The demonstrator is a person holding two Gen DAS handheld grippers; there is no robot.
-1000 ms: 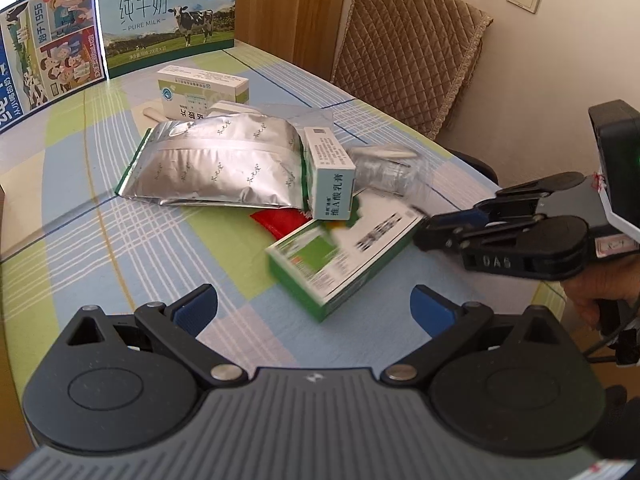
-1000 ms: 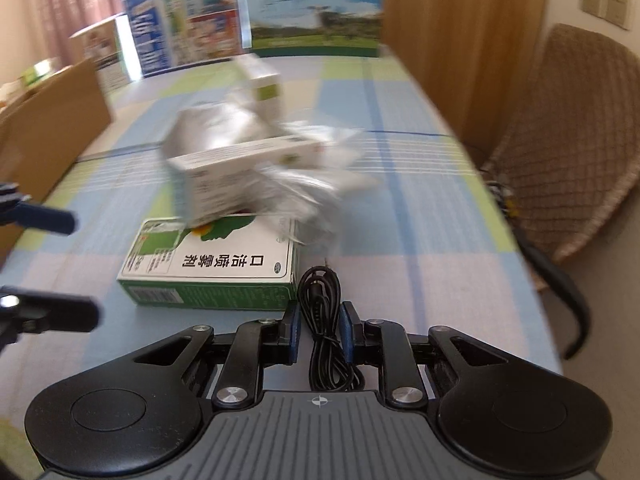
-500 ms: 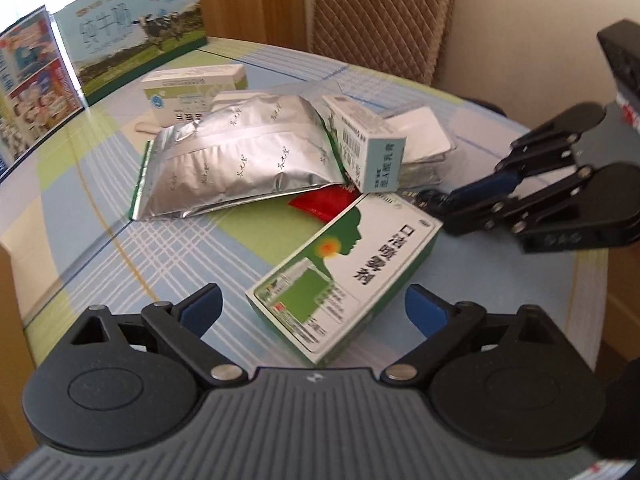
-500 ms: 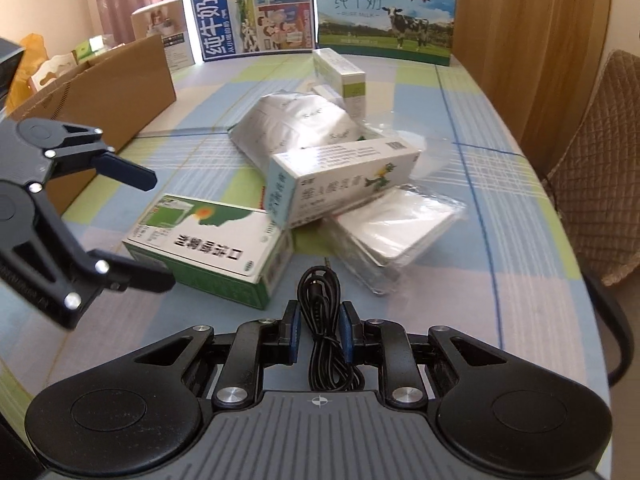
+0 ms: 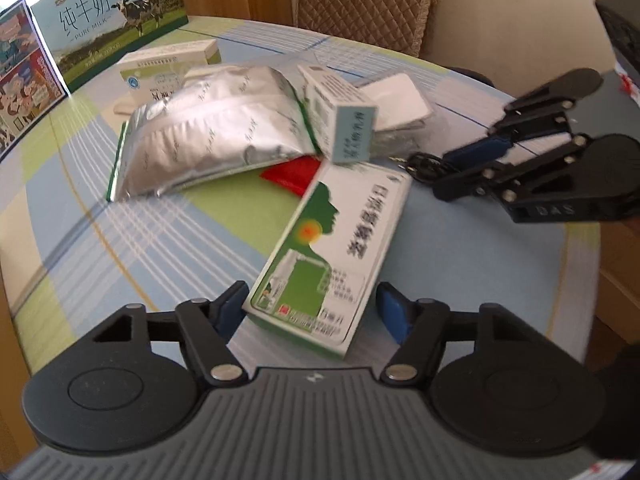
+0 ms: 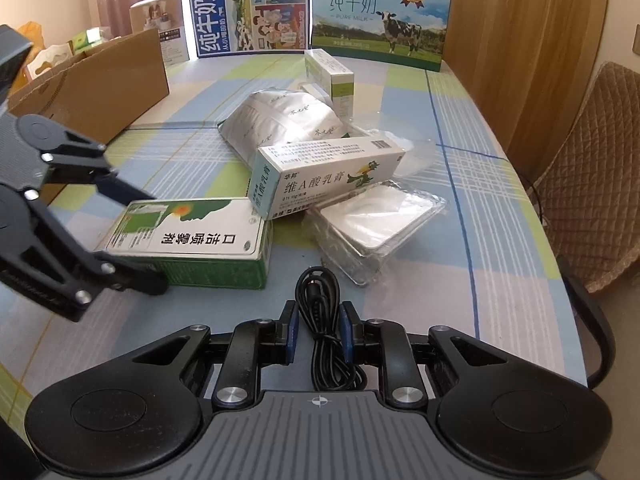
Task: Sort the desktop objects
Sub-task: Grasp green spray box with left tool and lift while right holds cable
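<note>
The left gripper (image 5: 310,308) points steeply down, its fingers (image 5: 394,312) just closing in, seemingly not yet pressing both sides. The right gripper (image 6: 319,332) angles down, fingers nearly together on a black cable (image 6: 320,312).

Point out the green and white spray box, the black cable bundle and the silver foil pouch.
green and white spray box (image 6: 188,236): right wrist view, on its top face.
black cable bundle (image 6: 320,312): right wrist view, on the strands between the pads.
silver foil pouch (image 5: 212,132): left wrist view, on its middle.

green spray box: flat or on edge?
Flat. The green spray box lies broad printed face up on the table, between the left gripper's fingers.
</note>
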